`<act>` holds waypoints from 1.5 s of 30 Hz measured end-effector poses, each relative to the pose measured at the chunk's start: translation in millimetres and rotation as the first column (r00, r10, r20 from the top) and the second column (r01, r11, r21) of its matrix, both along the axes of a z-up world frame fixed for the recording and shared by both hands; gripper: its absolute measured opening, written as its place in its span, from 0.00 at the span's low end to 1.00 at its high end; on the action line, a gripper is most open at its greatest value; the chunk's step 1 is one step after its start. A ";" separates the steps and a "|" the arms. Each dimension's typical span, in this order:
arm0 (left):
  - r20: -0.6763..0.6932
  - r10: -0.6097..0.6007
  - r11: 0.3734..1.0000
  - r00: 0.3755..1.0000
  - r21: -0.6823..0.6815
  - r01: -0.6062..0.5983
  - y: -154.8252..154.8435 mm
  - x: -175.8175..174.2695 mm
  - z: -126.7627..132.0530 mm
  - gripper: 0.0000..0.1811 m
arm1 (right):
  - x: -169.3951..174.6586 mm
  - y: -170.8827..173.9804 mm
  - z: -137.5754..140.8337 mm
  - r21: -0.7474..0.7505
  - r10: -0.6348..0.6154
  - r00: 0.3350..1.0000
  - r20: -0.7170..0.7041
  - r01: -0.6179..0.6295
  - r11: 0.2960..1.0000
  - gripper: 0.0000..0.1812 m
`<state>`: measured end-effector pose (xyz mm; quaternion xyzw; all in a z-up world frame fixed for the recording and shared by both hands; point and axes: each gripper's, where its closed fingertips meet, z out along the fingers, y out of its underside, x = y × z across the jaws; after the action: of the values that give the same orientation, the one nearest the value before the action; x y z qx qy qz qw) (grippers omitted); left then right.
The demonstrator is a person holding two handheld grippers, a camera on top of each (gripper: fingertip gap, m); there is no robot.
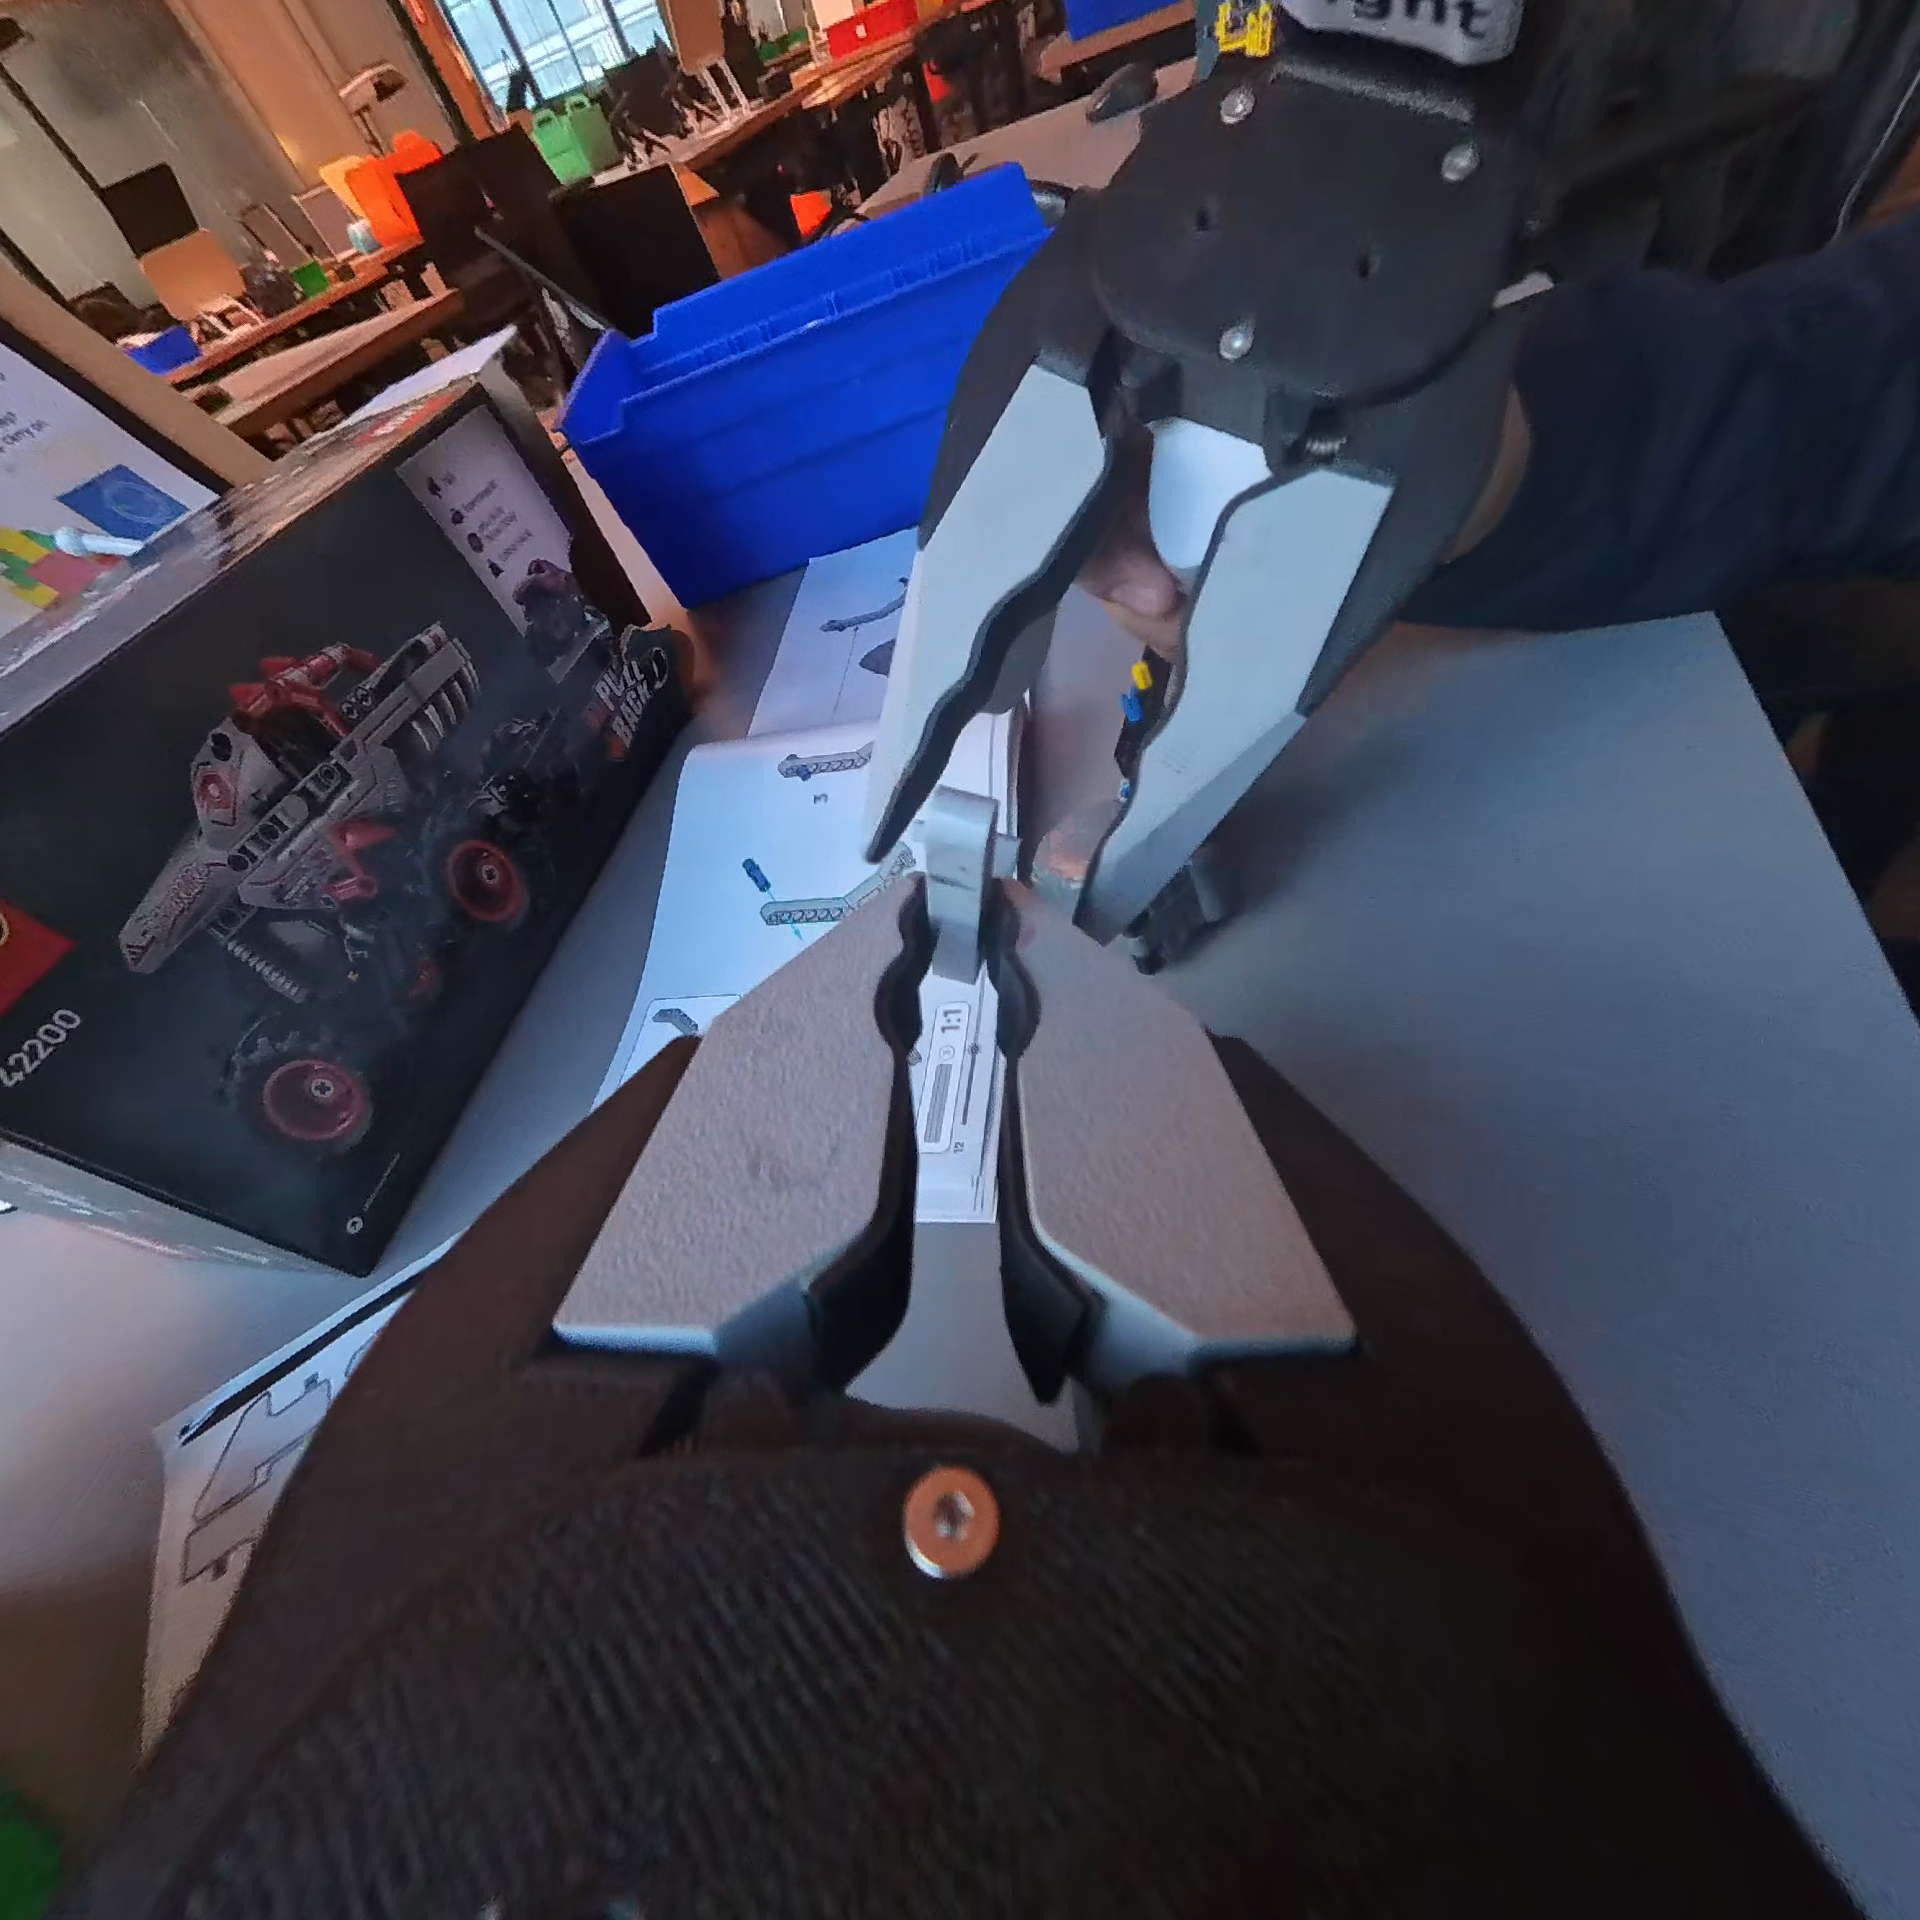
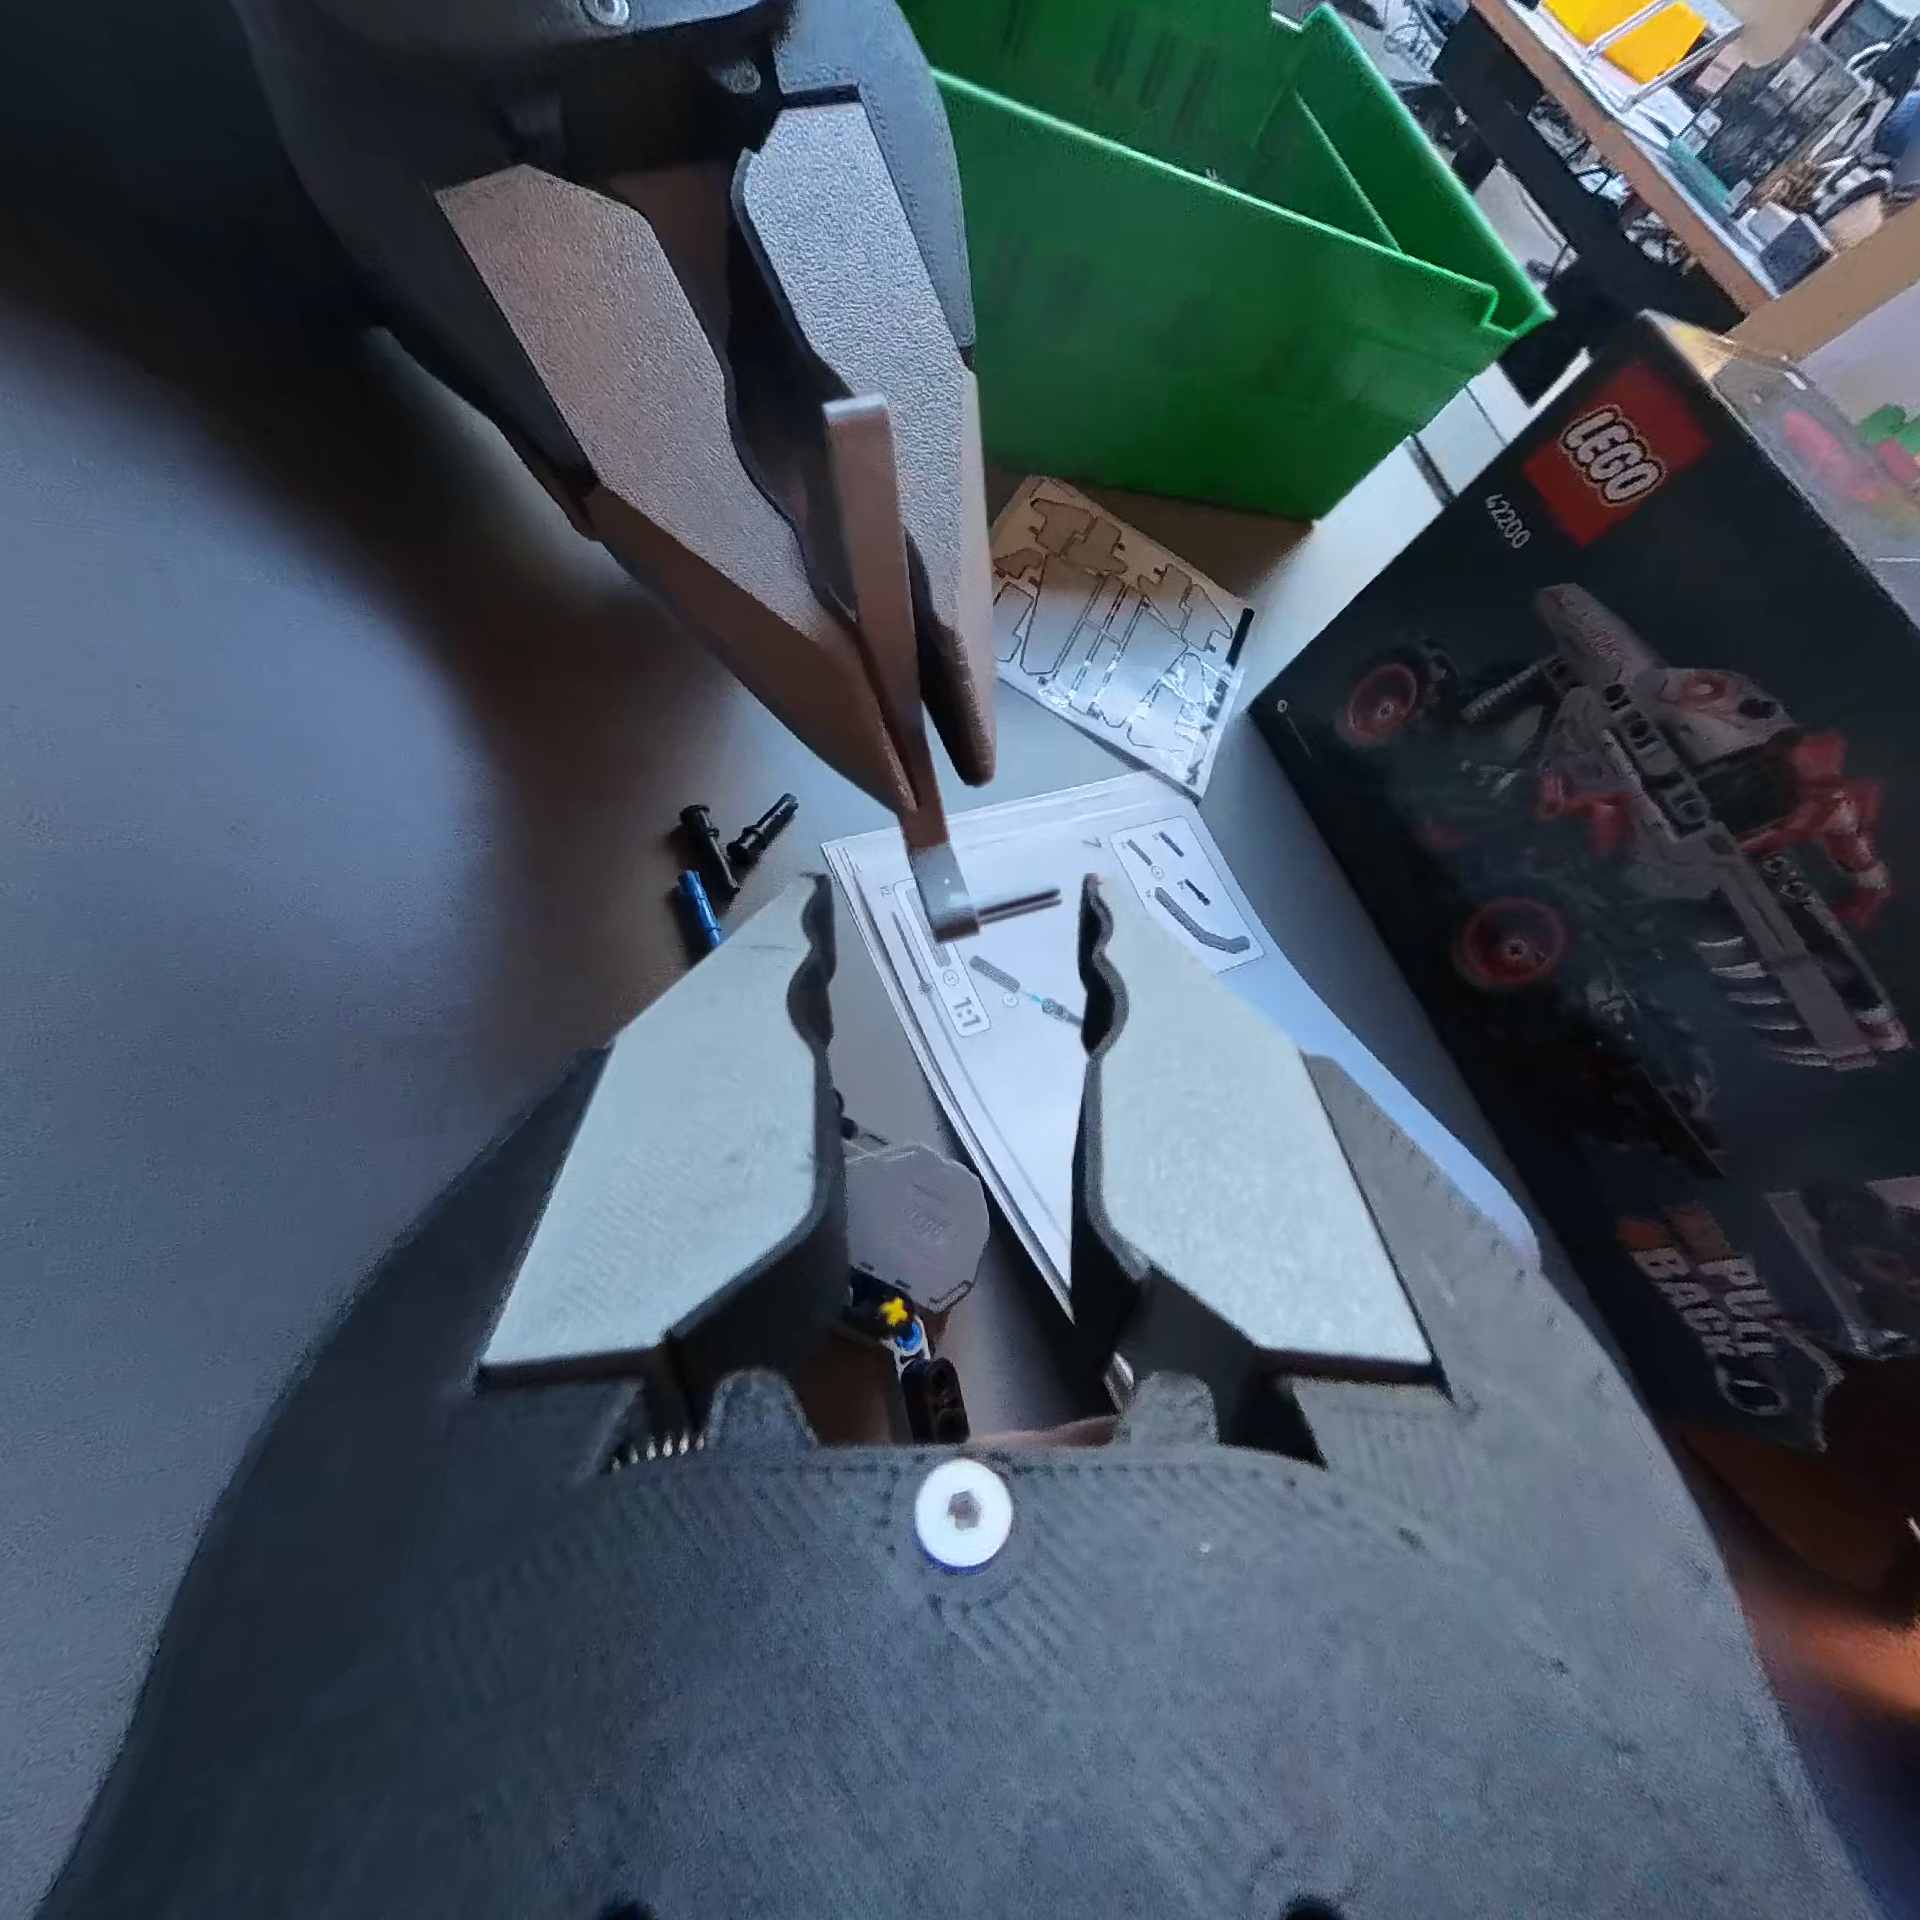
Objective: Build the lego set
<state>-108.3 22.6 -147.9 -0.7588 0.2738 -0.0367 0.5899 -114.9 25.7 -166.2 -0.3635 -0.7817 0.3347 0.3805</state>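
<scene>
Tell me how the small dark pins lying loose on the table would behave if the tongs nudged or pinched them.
The black pins and the blue pin look round and slim, so a nudge would probably roll them across the smooth grey table. They seem very light and hard, likely stiff rather than fragile. Being so small against the right tongs, they could easily slip or pop out of a pinch.

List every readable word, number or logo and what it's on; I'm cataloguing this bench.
I don't copy out writing; these bear it:
Black lego box: logo, number, lettering.
Instruction booklet: small numerals.
Sticker sheet: too blurred.
White strap, top of left wrist view: cut-off word.
Poster behind the box: too small.
</scene>
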 end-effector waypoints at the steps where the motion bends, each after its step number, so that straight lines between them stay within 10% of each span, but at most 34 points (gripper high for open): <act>1: -0.002 0.001 1.000 1.000 -0.007 -0.001 -0.1 0.9 -1.3 0.04 | -0.5 -0.6 -0.7 0.008 -0.001 1.000 -0.002 0.001 1.000 0.23; 45: -0.066 -0.029 0.991 0.997 0.125 0.037 -4.8 17.1 12.5 0.04 | 1.9 0.5 11.2 0.282 -0.018 0.991 -0.134 0.055 0.958 0.15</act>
<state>-91.2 17.9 -135.4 -0.7161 0.3068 -0.0046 0.6269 -113.0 26.2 -154.9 -0.2965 -0.7885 0.2344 0.4853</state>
